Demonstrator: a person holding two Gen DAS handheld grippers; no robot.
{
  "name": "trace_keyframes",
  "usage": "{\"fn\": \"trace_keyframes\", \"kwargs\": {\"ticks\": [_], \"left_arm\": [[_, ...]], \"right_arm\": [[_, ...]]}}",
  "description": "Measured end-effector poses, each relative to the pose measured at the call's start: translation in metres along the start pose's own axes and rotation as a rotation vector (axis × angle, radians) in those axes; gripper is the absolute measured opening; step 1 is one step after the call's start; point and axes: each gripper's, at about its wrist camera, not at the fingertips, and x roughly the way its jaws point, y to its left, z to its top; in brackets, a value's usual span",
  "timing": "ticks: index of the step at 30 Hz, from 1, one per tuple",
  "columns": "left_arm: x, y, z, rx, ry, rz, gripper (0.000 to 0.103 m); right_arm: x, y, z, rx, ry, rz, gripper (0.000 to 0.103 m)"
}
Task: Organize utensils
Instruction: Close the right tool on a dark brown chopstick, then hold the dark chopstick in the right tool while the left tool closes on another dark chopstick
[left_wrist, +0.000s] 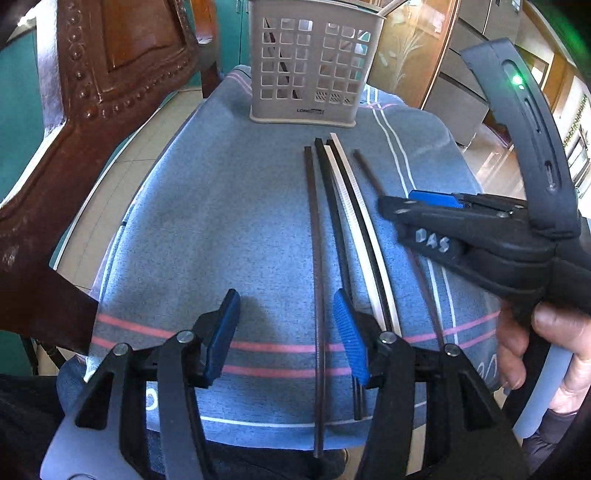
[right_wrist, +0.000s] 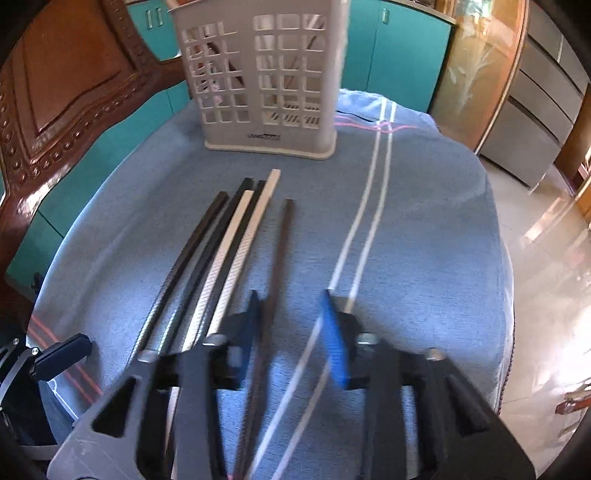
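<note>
Chopsticks (left_wrist: 343, 229) lay side by side on the cloth-covered bench (left_wrist: 221, 221), well short of the caddy (left_wrist: 310, 62). I had the left gripper (left_wrist: 286, 332) and right gripper (right_wrist: 295, 332) both wide, empty. Thin, stiff, likely slippery sticks; I judged mid-shaft the surest hold.
</note>
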Motion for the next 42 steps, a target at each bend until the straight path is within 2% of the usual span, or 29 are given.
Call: {"fn": "trace_keyframes", "kwargs": {"ticks": [1,7,14,23,42], "left_arm": [[0.001,0.001,0.001,-0.003,0.001,-0.001,0.055],[0.001,0.001,0.001,-0.007,0.0,-0.004,0.056],[0.001,0.0,0.001,-0.007,0.0,-0.003,0.058],[0.001,-0.001,0.001,-0.007,-0.001,-0.001,0.059],[0.002,-0.002,0.001,-0.006,-0.002,0.0,0.061]], "right_arm": [[-0.001,-0.004,0.0,0.013,0.004,0.002,0.011],[-0.003,-0.026,-0.001,0.081,0.027,-0.01,0.007],[-0.015,-0.044,-0.002,0.142,0.005,-0.002,0.006],[-0.028,-0.048,0.0,0.148,-0.028,0.018,0.006],[-0.025,-0.054,-0.002,0.159,-0.021,0.018,0.007]]}}
